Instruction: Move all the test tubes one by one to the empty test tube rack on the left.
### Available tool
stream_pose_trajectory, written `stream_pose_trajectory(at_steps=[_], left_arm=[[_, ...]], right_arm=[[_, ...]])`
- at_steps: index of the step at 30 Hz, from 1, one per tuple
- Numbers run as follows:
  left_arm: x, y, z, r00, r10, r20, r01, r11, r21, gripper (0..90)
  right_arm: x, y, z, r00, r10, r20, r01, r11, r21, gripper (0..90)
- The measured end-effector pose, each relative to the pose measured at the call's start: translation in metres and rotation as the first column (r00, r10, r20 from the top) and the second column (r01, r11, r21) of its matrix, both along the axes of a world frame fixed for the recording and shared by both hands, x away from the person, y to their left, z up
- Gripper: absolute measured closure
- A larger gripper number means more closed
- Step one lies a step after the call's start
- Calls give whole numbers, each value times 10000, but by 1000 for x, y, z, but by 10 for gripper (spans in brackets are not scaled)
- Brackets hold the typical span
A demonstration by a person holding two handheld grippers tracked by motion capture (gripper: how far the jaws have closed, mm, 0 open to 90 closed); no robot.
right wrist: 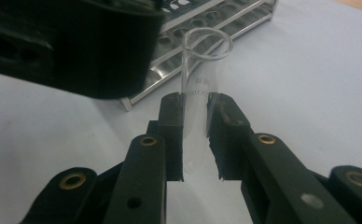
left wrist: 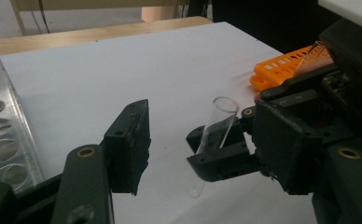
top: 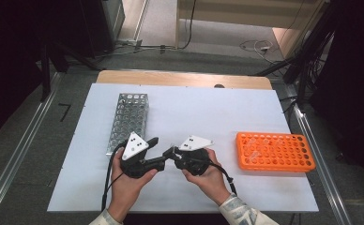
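Right gripper (right wrist: 195, 135) clamped on a clear tube (right wrist: 200, 100) — tilted, open end up, above the white board (top: 194, 112). Left gripper (left wrist: 207, 154) spread wide, jaws either side of the tube. Metal rack (top: 128, 119) left, orange rack (top: 275, 151) right.

The glass tube (right wrist: 200, 88) has tiny print near its top. It is blurry, and only something like "01X10" can be made out.
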State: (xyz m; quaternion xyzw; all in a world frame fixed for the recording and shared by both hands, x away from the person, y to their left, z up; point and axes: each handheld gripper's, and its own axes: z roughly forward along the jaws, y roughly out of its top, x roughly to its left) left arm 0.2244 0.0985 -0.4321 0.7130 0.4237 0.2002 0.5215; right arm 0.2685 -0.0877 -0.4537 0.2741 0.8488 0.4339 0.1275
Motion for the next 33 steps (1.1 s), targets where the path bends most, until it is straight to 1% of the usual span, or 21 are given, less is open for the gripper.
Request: stream_pose_trajectory(at_steps=[2,4,5,6,8,9,10,11,12,15,20,24,28,29,30,33], left_arm=[[1,-1,0,10000,-60,12,60,10000,35,421],[2,-5,0,9997,-256,-2,256,9997,41,479],[2,-5,0,9997,-256,-2,256,9997,41,505],[2,-6,0,9994,-329,38,329,9994,75,505],[1,-8,0,9990,-425,100,423,9989,217,603],[1,-9,0,9987,-497,91,495,9985,214,641],[1,-9,0,9986,-513,111,511,9984,224,667],[1,-10,0,9986,-516,134,512,9983,272,667],[1,-10,0,9984,-555,124,551,9980,325,697],[2,-11,-1,9981,-609,41,607,9977,317,708],[2,-10,-1,9983,-577,128,572,9977,366,736],[3,-9,-1,9983,-549,213,540,9978,384,759],[3,-7,1,9982,-555,241,547,9981,299,761],[3,-7,1,9981,-568,256,560,9980,295,761],[3,-5,3,9983,-487,334,476,9983,323,762],[4,0,5,9985,-408,355,400,9989,234,762]], right_arm=[[-1,1,0,10000,27,-14,-27,10000,21,733],[-3,2,2,9999,140,3,-140,9999,80,733],[-3,2,2,9999,140,3,-140,9999,80,733],[-4,3,2,9999,167,13,-167,9998,93,733],[-6,3,3,9997,244,29,-245,9996,112,733],[-6,3,3,9997,239,61,-239,9997,101,733],[-6,3,4,9997,242,54,-242,9997,91,733],[-6,3,4,9997,242,54,-242,9997,91,733],[-6,3,4,9997,247,58,-248,9996,118,733],[-6,2,5,9997,226,51,-226,9997,118,733],[-6,1,5,9998,216,53,-217,9997,128,733],[-6,0,6,9998,188,-74,-186,9994,280,733],[-5,0,6,9997,211,-91,-207,9991,376,725],[-5,0,6,9997,218,-86,-214,9988,442,710],[-5,-1,7,9995,273,-178,-260,9975,657,641],[-4,-3,9,9986,403,-343,-361,9927,1147,487]])
